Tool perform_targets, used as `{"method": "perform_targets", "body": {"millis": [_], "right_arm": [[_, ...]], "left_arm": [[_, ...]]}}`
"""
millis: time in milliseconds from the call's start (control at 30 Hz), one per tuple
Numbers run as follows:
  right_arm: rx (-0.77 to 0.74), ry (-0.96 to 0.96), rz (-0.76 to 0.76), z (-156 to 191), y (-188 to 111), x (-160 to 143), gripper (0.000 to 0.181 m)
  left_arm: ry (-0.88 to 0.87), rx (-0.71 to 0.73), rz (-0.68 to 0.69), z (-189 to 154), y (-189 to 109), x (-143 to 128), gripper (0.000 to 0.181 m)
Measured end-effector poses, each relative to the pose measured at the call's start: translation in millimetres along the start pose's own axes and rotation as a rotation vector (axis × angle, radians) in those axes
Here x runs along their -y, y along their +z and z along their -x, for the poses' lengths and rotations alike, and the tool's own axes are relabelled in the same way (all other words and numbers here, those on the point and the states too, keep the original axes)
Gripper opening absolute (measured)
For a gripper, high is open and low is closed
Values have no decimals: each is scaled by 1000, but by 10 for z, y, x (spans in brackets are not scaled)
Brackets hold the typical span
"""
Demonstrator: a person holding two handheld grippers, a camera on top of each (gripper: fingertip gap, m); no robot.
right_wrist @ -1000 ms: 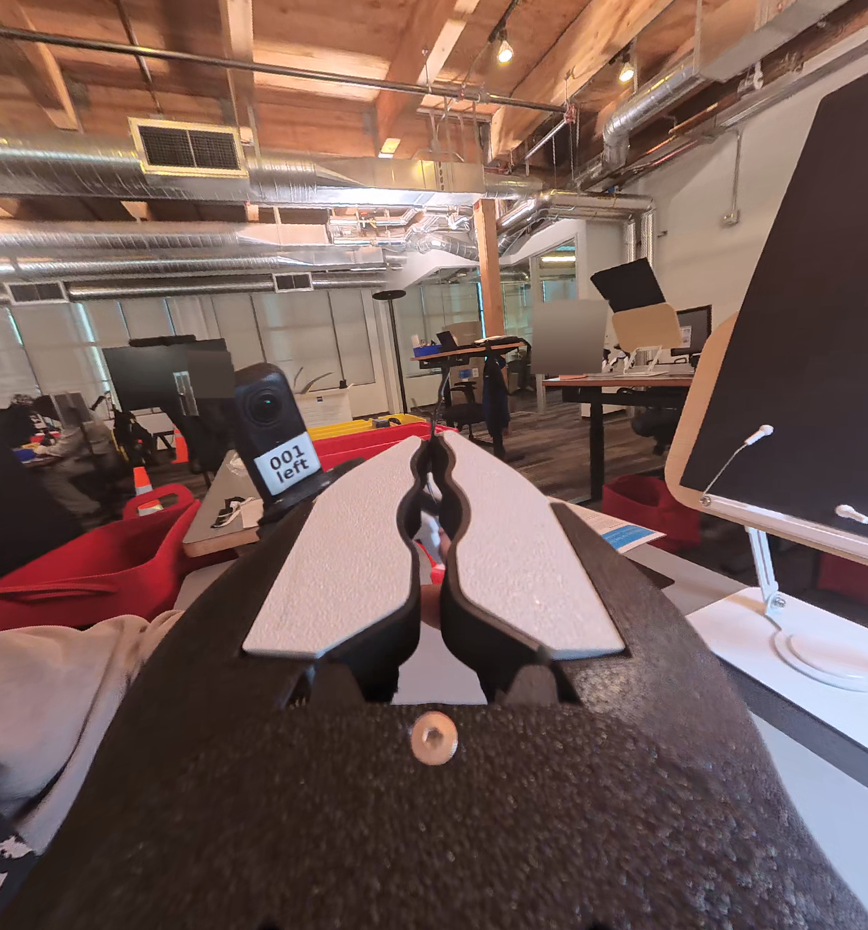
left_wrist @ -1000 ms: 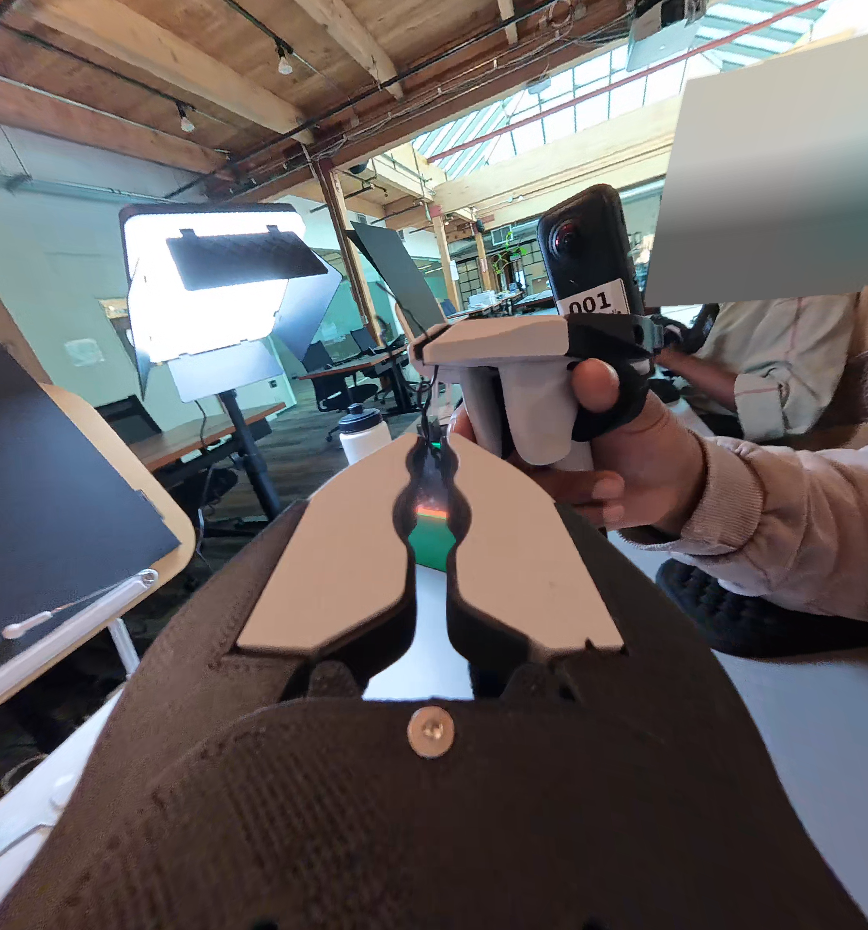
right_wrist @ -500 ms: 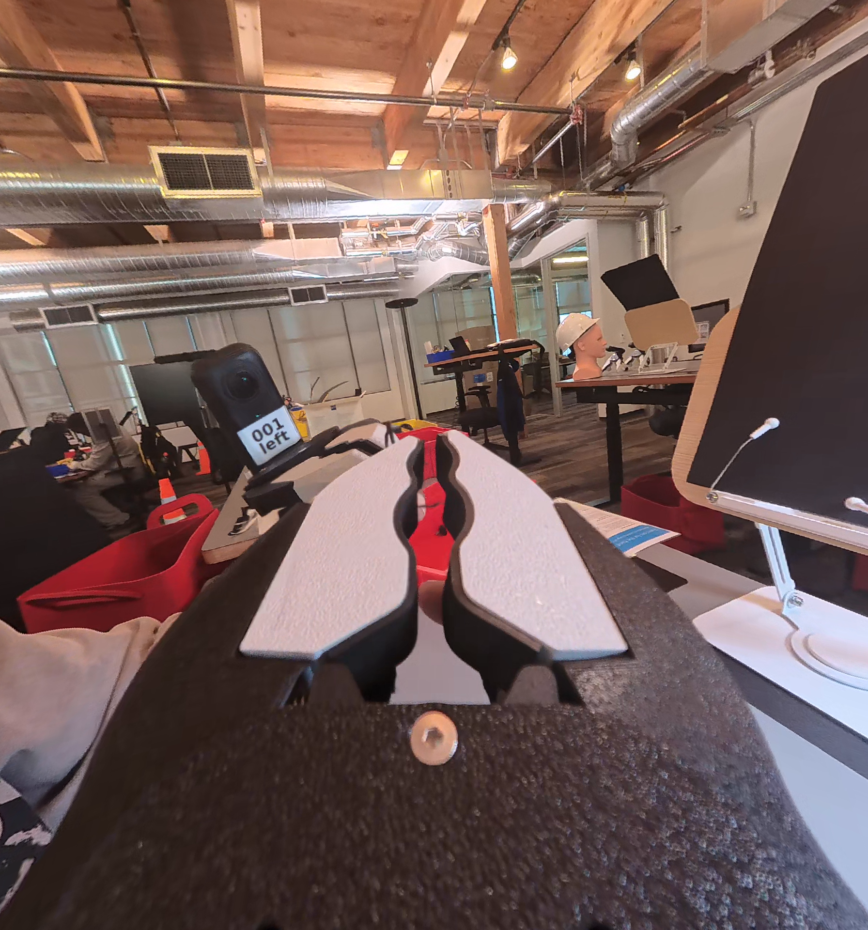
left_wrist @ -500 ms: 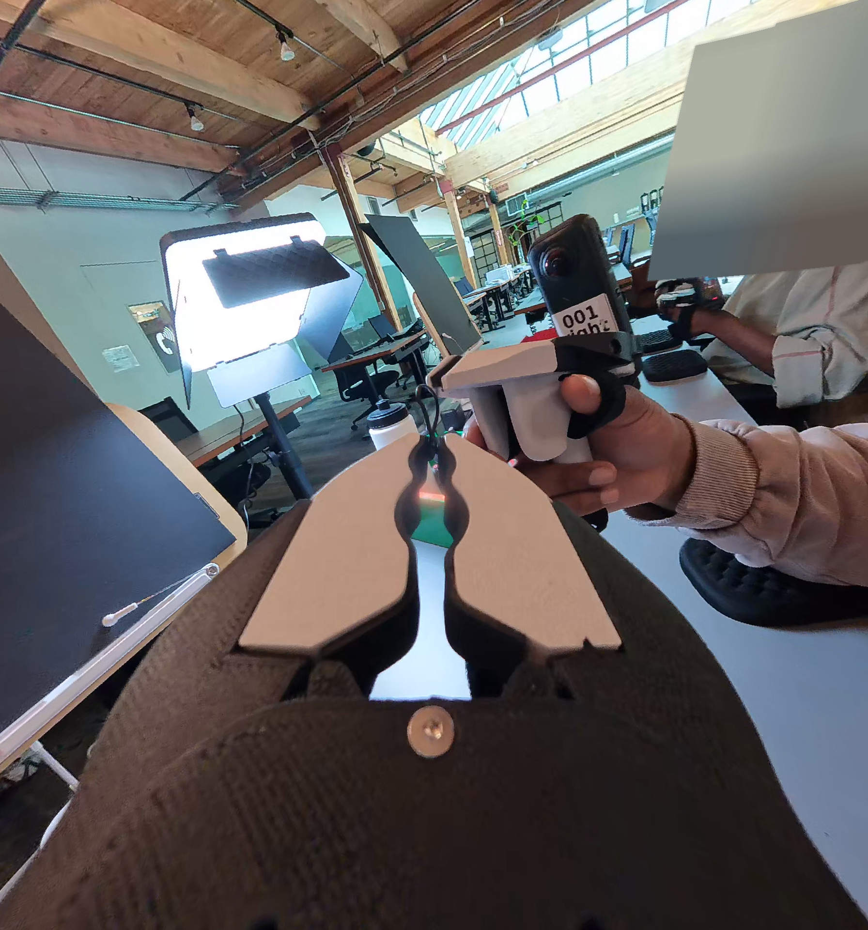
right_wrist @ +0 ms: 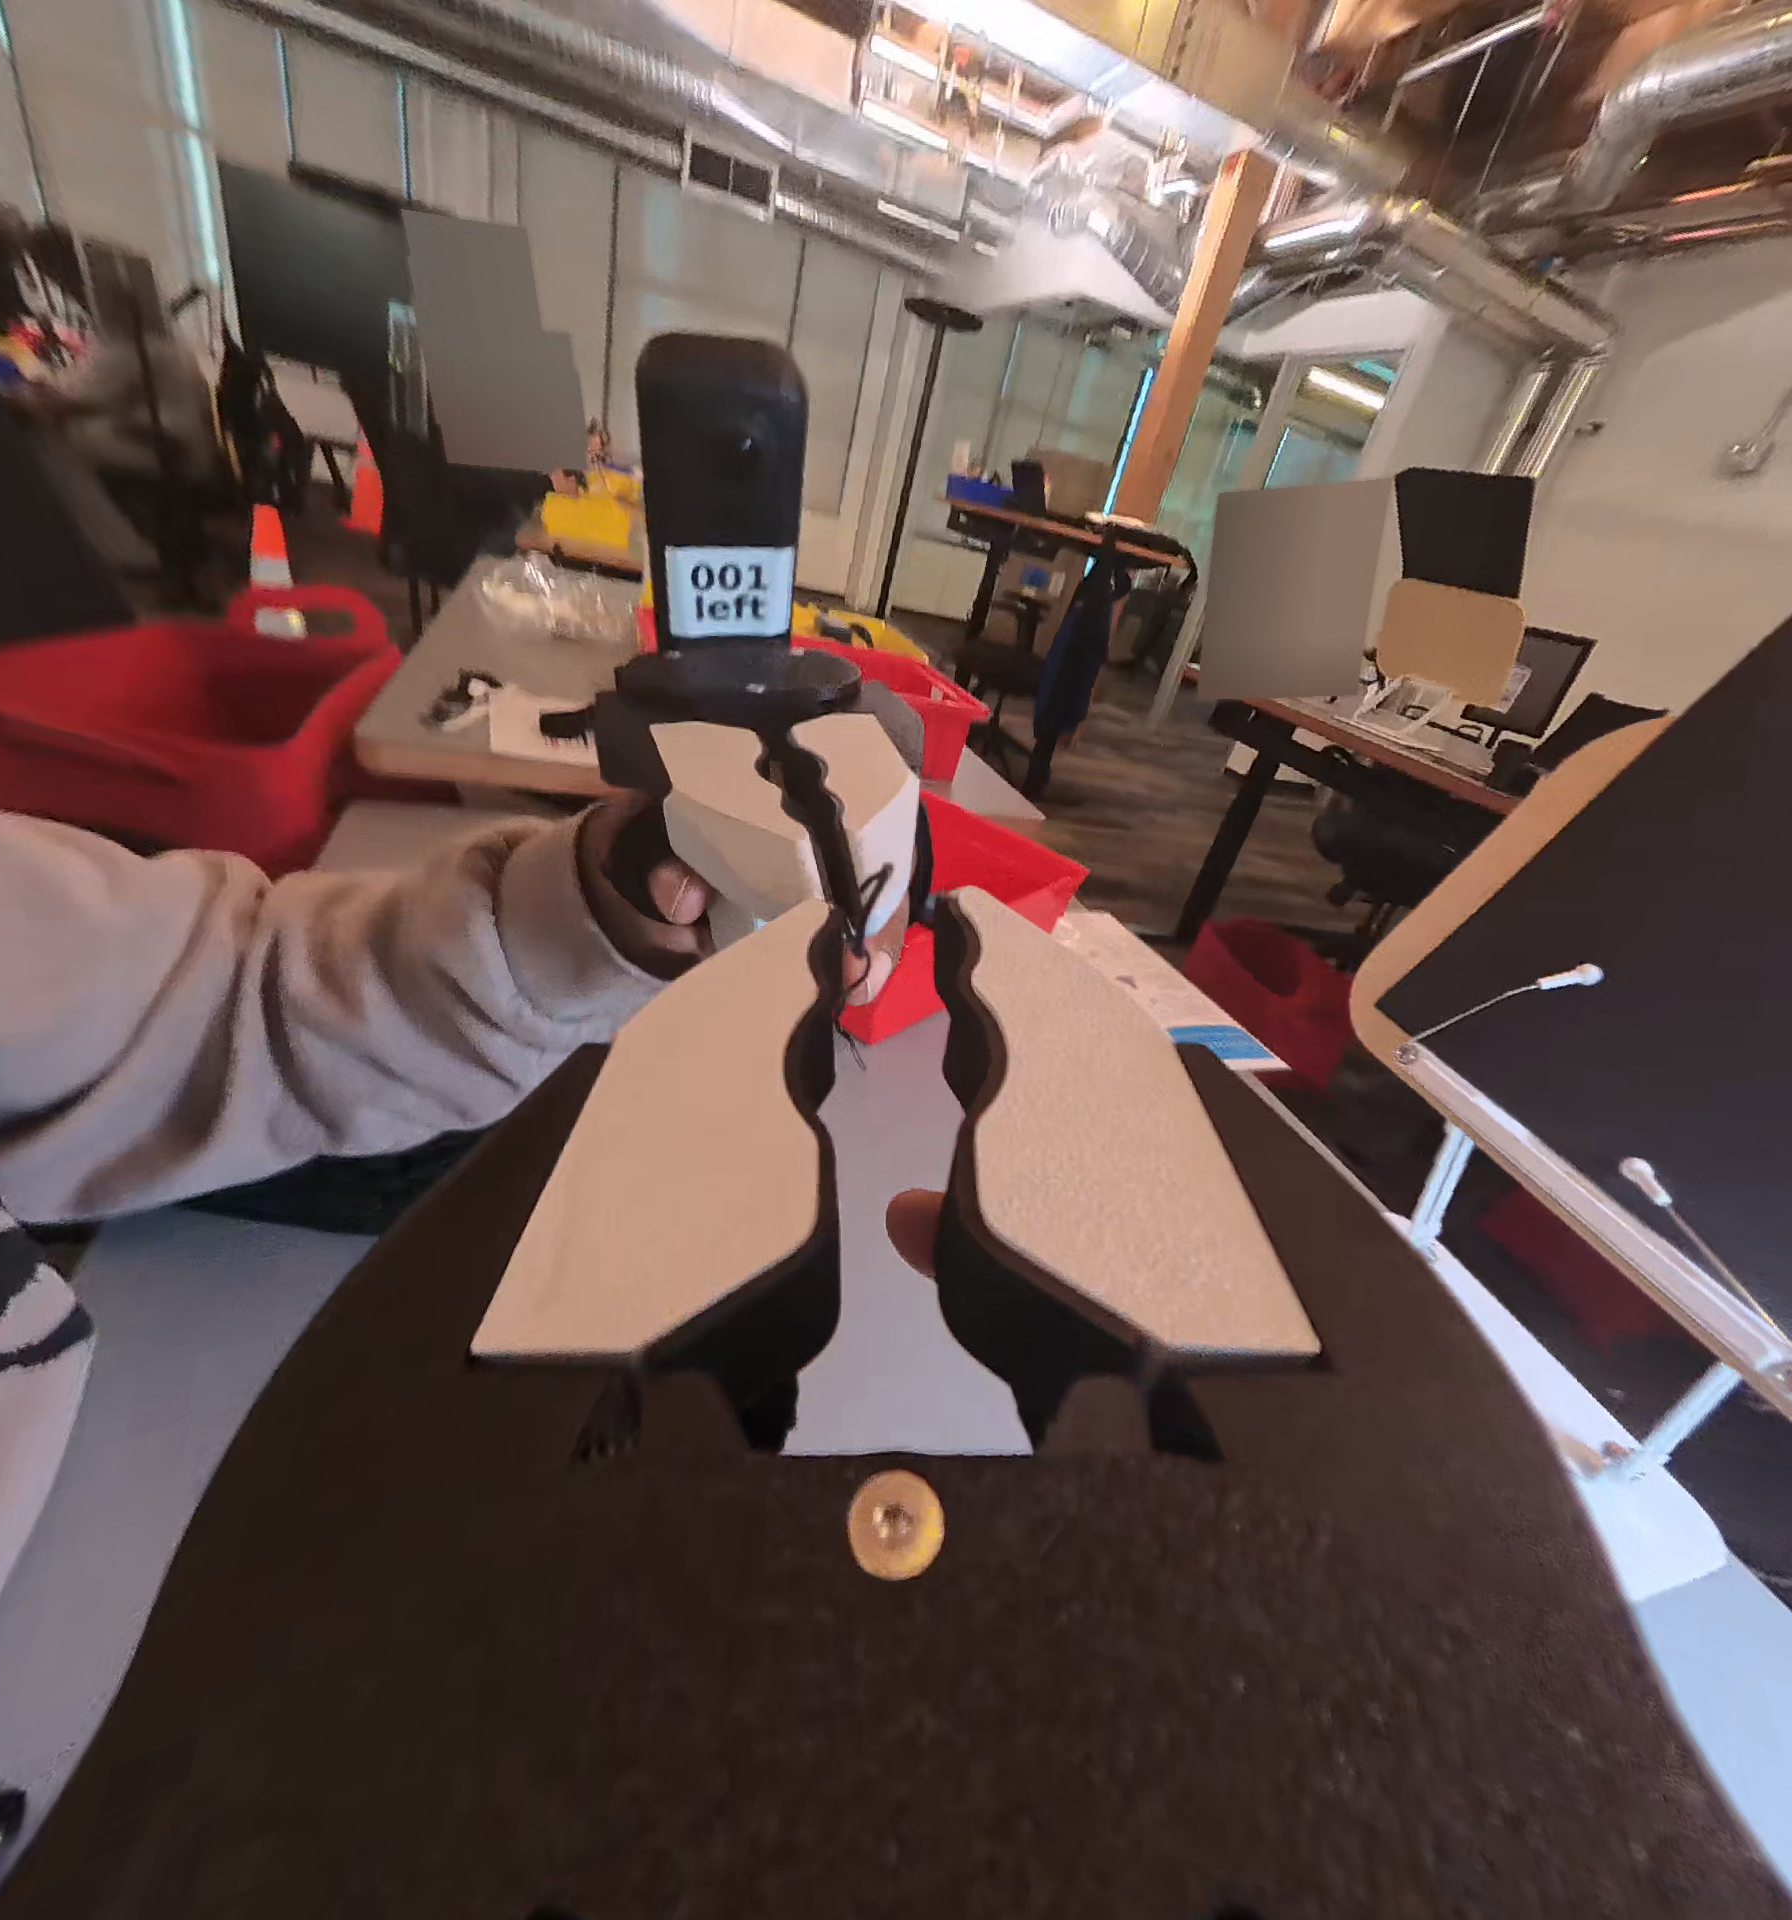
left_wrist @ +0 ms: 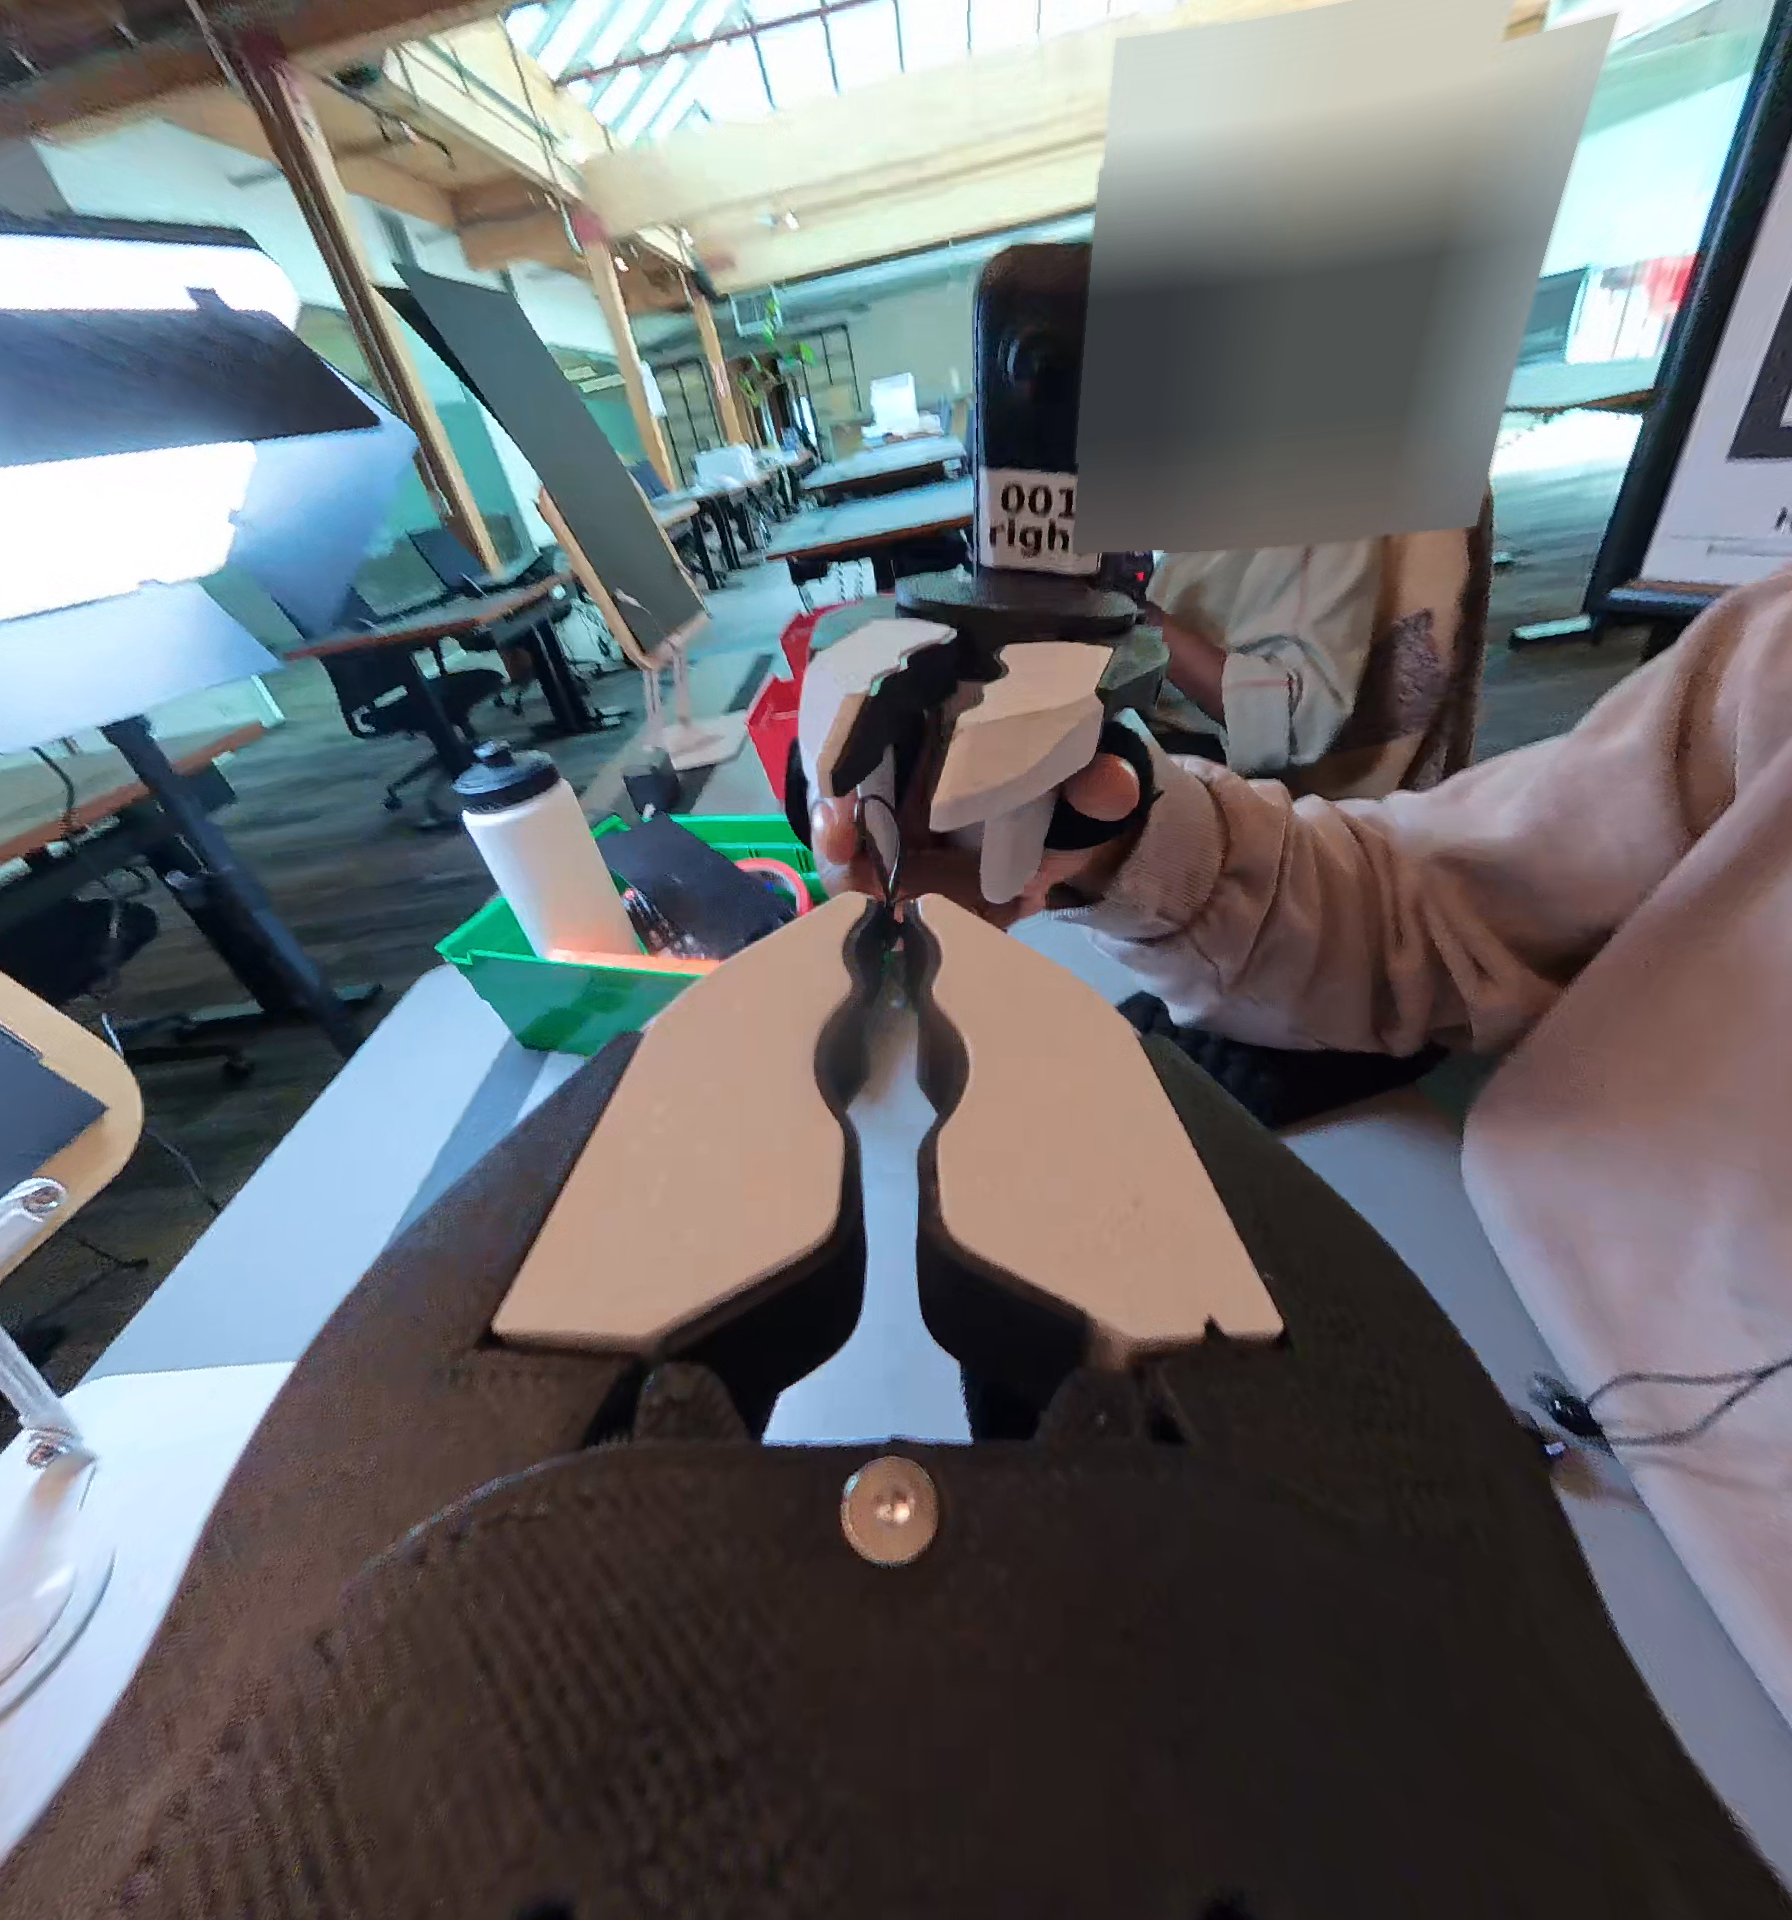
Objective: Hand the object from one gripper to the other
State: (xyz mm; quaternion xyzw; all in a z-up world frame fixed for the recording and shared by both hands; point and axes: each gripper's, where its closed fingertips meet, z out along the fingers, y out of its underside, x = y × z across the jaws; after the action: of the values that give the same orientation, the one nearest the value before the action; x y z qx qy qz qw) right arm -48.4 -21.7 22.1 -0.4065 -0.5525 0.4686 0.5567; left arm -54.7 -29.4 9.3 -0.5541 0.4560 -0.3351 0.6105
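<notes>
Left hand-held gripper (left_wrist: 890,914): centre frame, tips pinched onto a thin black wire loop (left_wrist: 879,852), apparently the object.
Green bin (left_wrist: 549,987): centre left, on the tabletop (left_wrist: 352,1122).
Right hand-held gripper (right_wrist: 884,925): centre frame, fingers parted, nothing between them.

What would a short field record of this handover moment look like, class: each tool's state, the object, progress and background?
left tool: shut on thin black wire loop
right tool: open, facing the left tool, loop near its tips
progress: loop not yet handed over
background: white bottle, green bin
</notes>
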Motion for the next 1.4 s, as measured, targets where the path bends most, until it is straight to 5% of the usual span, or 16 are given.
{"method": "perform_targets", "body": {"millis": [200,367,567,800,1033,1200,1400], "right_arm": [[48,-12,119,93,76,-204,1],[73,140,-79,15,-5,54,1],[113,335,-270,-98,-110,253,1],[117,491,-361,-153,-44,229,1],[155,614,-396,-165,31,144,1],[120,602,-393,-202,41,110,1],[86,538,-358,-158,89,81,1]], "left_arm": [[48,-18,102,-59,31,-144,4],[-22,-26,-64,0,-123,93,14],[-120,-88,-116,-24,7,29,25],[-29,46,-171,-70,245,97,24],[84,202,-118,64,232,50,0],[-12,133,-116,45,225,36,20],[56,259,-58,157,296,-70,28]]}}
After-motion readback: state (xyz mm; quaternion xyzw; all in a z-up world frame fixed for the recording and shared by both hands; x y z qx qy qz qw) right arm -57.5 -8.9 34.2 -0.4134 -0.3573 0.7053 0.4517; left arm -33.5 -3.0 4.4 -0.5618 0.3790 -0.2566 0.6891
